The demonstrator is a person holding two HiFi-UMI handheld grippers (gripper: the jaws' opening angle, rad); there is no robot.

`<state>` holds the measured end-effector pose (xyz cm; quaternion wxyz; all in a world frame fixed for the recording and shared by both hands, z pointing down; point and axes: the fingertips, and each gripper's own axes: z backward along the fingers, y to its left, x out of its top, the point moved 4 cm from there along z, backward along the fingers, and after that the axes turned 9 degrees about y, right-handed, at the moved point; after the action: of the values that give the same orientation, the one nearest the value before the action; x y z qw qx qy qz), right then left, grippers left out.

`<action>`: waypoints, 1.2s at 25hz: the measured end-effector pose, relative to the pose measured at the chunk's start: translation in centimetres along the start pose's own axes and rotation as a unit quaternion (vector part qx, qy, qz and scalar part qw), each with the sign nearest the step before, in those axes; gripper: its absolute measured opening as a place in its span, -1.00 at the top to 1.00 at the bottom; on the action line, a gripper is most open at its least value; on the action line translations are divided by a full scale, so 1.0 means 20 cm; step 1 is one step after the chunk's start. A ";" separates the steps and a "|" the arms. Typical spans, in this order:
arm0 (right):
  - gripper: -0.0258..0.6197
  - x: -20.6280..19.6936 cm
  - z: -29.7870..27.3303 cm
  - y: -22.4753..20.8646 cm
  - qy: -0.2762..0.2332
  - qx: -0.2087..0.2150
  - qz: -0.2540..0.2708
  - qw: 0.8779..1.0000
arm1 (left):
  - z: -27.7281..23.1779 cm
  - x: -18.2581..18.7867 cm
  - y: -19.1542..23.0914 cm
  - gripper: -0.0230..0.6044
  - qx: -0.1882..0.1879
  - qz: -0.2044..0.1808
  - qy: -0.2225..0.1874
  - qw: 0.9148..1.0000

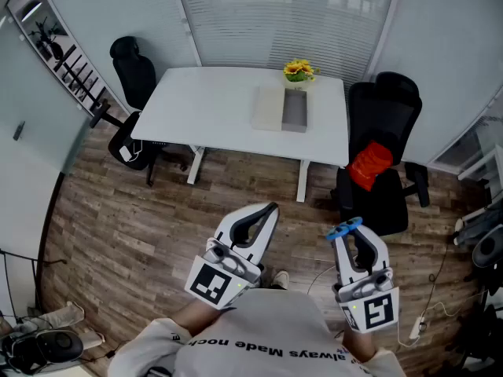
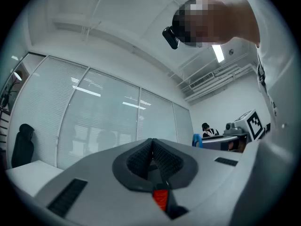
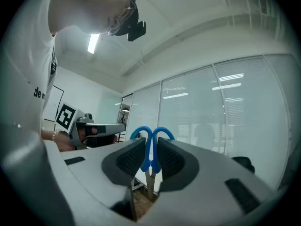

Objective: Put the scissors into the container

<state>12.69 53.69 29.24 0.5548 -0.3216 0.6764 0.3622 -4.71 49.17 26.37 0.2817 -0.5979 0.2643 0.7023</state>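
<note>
A white rectangular desk [image 1: 212,104] stood on a brown wood-plank floor [image 1: 118,234], near the blinds. On the right half of its top lay a grey open rectangular container [image 1: 295,113], and a pale beige flat panel [image 1: 268,108] lay against the container's left side. A small bunch of yellow flowers [image 1: 298,71] sat at the desk's far edge, just behind the container. On the floor, one black office chair [image 1: 130,73] stood at the desk's left end and another black office chair [image 1: 387,132] at its right end. A white power strip [image 1: 416,330] lay on the planks further right.
</note>
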 end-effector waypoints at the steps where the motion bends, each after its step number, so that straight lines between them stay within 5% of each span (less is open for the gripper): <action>1: 0.64 0.00 0.01 0.00 -0.001 -0.001 -0.001 1.000 | 0.00 0.00 -0.01 0.86 0.001 0.000 -0.001 1.000; 30: 0.64 -0.13 -0.04 -0.35 0.009 0.011 -0.022 1.000 | -0.19 -0.17 0.00 0.86 0.052 -0.003 0.037 0.998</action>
<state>18.59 49.49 31.06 0.5602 -0.3336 0.6782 0.3391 -1.69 46.25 29.16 0.3049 -0.6084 0.3090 0.6644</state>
